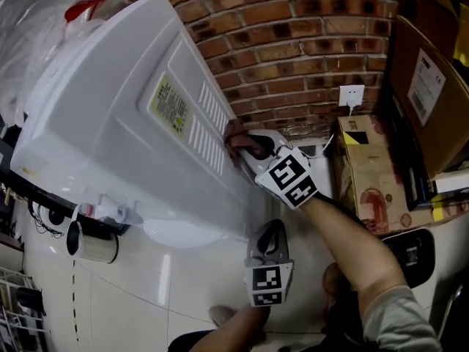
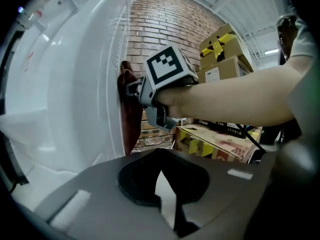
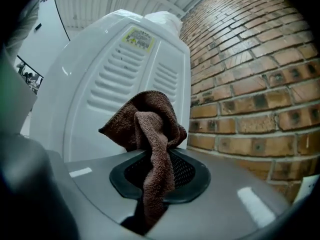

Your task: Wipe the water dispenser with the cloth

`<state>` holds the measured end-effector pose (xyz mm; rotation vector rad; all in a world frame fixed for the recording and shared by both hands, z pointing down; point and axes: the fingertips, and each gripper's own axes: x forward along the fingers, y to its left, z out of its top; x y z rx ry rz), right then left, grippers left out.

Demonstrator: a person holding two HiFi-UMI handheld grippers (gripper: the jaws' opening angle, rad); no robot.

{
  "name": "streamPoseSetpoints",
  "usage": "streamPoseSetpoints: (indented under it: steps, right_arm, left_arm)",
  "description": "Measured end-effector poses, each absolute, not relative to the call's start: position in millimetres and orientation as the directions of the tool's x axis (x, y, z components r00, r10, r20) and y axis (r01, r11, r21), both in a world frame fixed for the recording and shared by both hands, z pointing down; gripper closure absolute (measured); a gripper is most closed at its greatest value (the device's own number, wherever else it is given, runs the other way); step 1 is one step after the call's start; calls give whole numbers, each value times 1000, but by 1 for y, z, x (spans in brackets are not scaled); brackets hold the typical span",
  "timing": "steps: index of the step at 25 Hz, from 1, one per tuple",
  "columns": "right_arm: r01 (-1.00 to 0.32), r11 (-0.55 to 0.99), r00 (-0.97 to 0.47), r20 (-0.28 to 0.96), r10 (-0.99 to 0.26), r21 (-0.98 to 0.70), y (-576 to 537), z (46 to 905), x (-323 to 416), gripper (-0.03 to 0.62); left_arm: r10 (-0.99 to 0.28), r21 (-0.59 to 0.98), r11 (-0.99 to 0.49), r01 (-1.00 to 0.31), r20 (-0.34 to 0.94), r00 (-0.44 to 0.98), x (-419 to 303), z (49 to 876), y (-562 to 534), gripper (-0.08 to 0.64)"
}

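The white water dispenser (image 1: 117, 108) fills the left of the head view, its vented back panel turned toward me. My right gripper (image 1: 245, 147) is shut on a brown cloth (image 1: 236, 139) and holds it against the panel's right edge, close to the brick wall. In the right gripper view the cloth (image 3: 150, 129) bunches up from between the jaws in front of the dispenser's vents (image 3: 115, 74). My left gripper (image 1: 270, 235) hangs lower, off the dispenser, shut with nothing in it. The left gripper view shows the right gripper (image 2: 131, 88) pressing the cloth (image 2: 129, 109) on the panel.
A brick wall (image 1: 308, 35) with a white socket (image 1: 352, 94) stands just behind the dispenser. Cardboard boxes (image 1: 366, 174) are stacked to the right. A yellow-green label (image 1: 170, 105) sits on the back panel. A cylindrical cup (image 1: 91, 244) hangs at the dispenser's front, above the tiled floor (image 1: 168, 284).
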<state>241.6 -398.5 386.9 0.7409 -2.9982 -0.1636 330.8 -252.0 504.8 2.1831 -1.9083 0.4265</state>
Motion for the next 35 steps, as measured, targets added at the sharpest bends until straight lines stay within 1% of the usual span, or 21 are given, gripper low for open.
streamPoseSetpoints:
  steps: [5, 10, 16, 21, 28, 32, 35]
  right_arm:
    - [-438, 897, -875, 201, -440, 59, -401, 481, 238, 518]
    - [-421, 906, -828, 390, -402, 41, -399, 568, 237, 518]
    - [-378, 925, -764, 555, -329, 28, -386, 644, 237, 518]
    - [-399, 917, -731, 608, -311, -11, -382, 680, 236, 517]
    - [-401, 910, -717, 655, -237, -109, -375, 700, 237, 518]
    - [-362, 930, -707, 667, -234, -58, -378, 688, 240, 514]
    - [-372, 928, -737, 615, -281, -21, -389, 651, 247, 514]
  left_arm:
    - [-915, -31, -160, -987, 380, 136, 340, 540, -258, 560]
    - [-894, -24, -139, -990, 434, 115, 336, 576, -257, 560]
    - [-874, 8, -128, -992, 472, 116, 341, 602, -251, 560]
    - [-862, 11, -124, -992, 495, 113, 339, 615, -246, 560]
    - [-850, -47, -93, -995, 524, 54, 330, 627, -245, 560]
    - [-866, -54, -97, -994, 496, 57, 337, 609, -254, 560]
    - [-895, -92, -117, -989, 441, 65, 343, 570, -262, 560]
